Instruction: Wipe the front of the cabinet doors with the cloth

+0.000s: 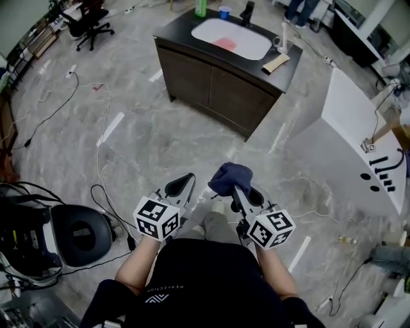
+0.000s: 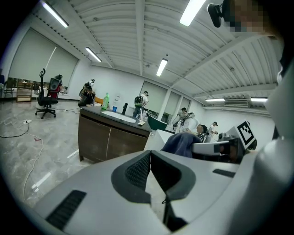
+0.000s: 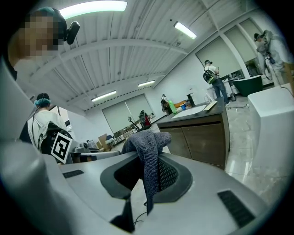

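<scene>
A dark brown cabinet (image 1: 218,83) with two front doors and a white sink top stands far ahead on the marble floor. It also shows in the left gripper view as the cabinet (image 2: 108,142) and in the right gripper view as the cabinet (image 3: 200,137). My right gripper (image 1: 236,187) is shut on a dark blue-grey cloth (image 1: 229,177), which drapes between the jaws, the cloth (image 3: 148,158) hanging down. My left gripper (image 1: 180,187) is held beside it, shut, with nothing in it (image 2: 149,170). Both are well short of the cabinet.
A green bottle (image 1: 201,6), a blue cup (image 1: 224,11) and a faucet (image 1: 246,13) stand on the cabinet top. A white slanted panel (image 1: 355,138) lies to the right. Cables (image 1: 102,192) run over the floor; black equipment (image 1: 77,234) sits at left. An office chair (image 1: 90,25) stands far left.
</scene>
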